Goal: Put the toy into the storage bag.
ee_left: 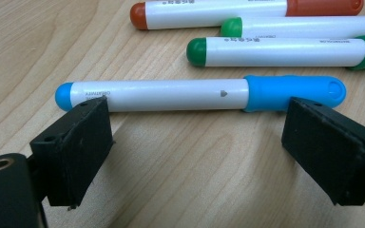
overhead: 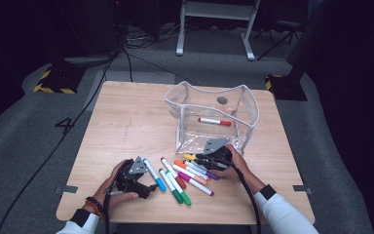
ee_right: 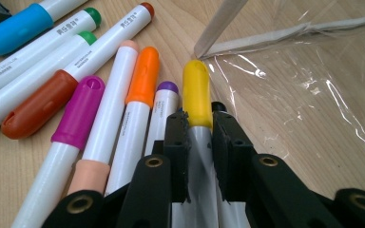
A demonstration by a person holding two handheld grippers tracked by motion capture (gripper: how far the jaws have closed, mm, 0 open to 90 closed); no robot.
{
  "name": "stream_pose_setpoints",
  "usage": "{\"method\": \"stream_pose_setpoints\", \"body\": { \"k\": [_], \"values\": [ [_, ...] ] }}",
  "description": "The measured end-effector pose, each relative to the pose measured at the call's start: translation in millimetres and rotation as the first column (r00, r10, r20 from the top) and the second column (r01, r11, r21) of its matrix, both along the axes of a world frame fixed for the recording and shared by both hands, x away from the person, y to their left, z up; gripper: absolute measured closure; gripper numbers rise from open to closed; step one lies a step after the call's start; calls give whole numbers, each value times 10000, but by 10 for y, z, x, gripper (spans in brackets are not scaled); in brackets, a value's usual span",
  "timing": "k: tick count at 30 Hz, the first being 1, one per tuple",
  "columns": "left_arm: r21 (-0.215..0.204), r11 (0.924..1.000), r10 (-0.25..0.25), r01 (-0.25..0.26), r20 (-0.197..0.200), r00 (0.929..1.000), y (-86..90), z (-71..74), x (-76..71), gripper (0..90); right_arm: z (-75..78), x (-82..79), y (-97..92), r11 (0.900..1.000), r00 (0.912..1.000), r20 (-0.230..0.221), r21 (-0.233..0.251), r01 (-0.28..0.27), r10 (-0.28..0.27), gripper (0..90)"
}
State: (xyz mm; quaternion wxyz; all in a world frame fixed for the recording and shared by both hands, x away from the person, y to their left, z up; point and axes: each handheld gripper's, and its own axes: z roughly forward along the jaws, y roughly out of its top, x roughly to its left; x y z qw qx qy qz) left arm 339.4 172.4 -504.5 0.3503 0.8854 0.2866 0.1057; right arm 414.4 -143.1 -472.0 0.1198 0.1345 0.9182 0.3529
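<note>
My right gripper (ee_right: 199, 121) is shut on a yellow-capped marker (ee_right: 196, 90), the jaws pressing its white barrel just behind the cap. In the high view it (overhead: 199, 158) lies low on the table beside the clear plastic pouch (overhead: 175, 105), with the yellow marker (overhead: 190, 157) at its tip. My left gripper (ee_left: 197, 142) stands open on the wood. A blue-capped marker (ee_left: 171, 94) lies crosswise just past its fingertips, outside the gap. From above, the left gripper (overhead: 148, 187) rests at the left end of the marker pile.
Loose markers lie between the grippers: orange (ee_right: 143, 76), purple (ee_right: 164, 102), magenta (ee_right: 78, 114), green (ee_left: 275, 51) and brown-red (ee_left: 218, 9). A red-capped marker (overhead: 215, 121) lies inside the pouch. The table's front edge (overhead: 185, 222) is close to both hands.
</note>
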Motion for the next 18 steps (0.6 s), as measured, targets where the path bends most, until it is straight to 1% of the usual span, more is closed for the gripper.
{"method": "stream_pose_setpoints", "body": {
  "k": [2, 6, 9, 13, 16, 18],
  "values": [
    [-8, 10000, 6, -6, 5, 10000, -1, 0, -2, 101, -1, -10, -8, 9999, 9998, -97, -13, -159, 159, 770],
    [-19, 10000, -12, 12, -8, 10000, 0, -1, -6, 101, 17, -33, -41, 9997, 9995, -201, 21, -254, 255, 771],
    [-17, 10000, -9, 9, -6, 10000, 0, -1, -6, 102, 72, -77, -106, 9992, 9988, -294, 92, -400, 403, 770],
    [-9, 10000, -27, 27, -6, 10000, 1, 0, -7, 101, 157, -161, -250, 9983, 9976, -423, 229, -540, 549, 770],
    [1, 10000, -39, 39, 1, 10000, 2, 0, -11, 101, 151, -240, -366, 9985, 9972, -522, 61, -536, 538, 770],
    [-1, 10000, -35, 35, 2, 10000, 2, 0, -12, 101, 143, -301, -480, 9985, 9971, -533, -36, -538, 536, 770]
  ]
}}
